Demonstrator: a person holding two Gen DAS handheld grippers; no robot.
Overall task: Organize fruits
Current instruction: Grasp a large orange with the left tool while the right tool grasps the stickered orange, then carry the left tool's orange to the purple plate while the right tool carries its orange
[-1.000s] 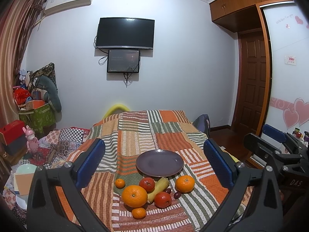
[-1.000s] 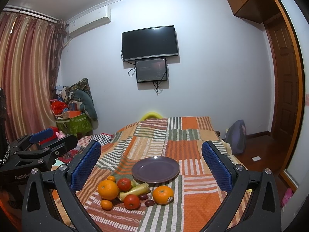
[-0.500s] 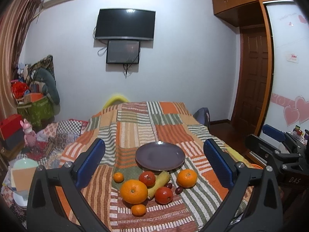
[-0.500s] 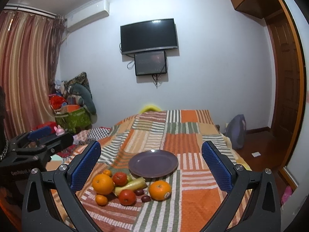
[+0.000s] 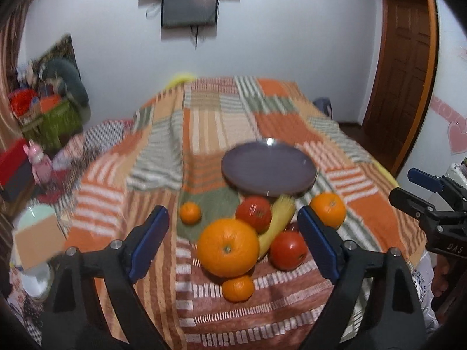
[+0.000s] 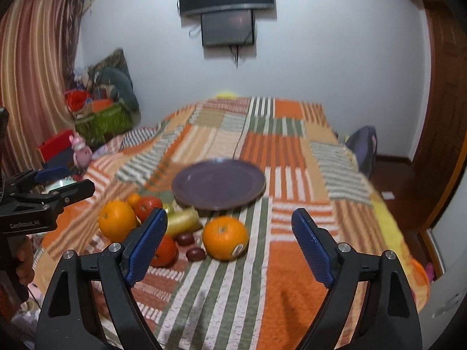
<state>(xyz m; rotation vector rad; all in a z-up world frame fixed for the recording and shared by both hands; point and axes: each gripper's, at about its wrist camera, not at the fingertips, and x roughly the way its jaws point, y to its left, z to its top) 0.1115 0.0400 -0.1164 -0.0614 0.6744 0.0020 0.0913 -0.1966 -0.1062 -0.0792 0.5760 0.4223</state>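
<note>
An empty purple plate (image 5: pixel 268 172) (image 6: pixel 219 183) lies on a patchwork blanket. In front of it sits a cluster of fruit: a big orange (image 5: pixel 228 248) (image 6: pixel 117 224), another orange (image 5: pixel 328 209) (image 6: pixel 225 237), two red tomatoes (image 5: pixel 253 209) (image 5: pixel 287 250), a yellow banana (image 5: pixel 277 218) (image 6: pixel 182 221), small tangerines (image 5: pixel 190 212) (image 5: pixel 238 288) and dark dates (image 6: pixel 195 253). My left gripper (image 5: pixel 232 245) is open, its jaws either side of the big orange and above it. My right gripper (image 6: pixel 229 245) is open above the stickered orange.
The blanket (image 6: pixel 292 262) covers a bed that drops off at the right edge (image 6: pixel 388 218). Clutter, a green bag (image 6: pixel 102 122) and a red box (image 5: pixel 14 169) stand at the left. A wooden door (image 5: pixel 405 73) is at the right.
Both grippers have tilted down and moved closer to the fruit, which now looks larger and sits between the open jaws. Nothing on the blanket has moved.
</note>
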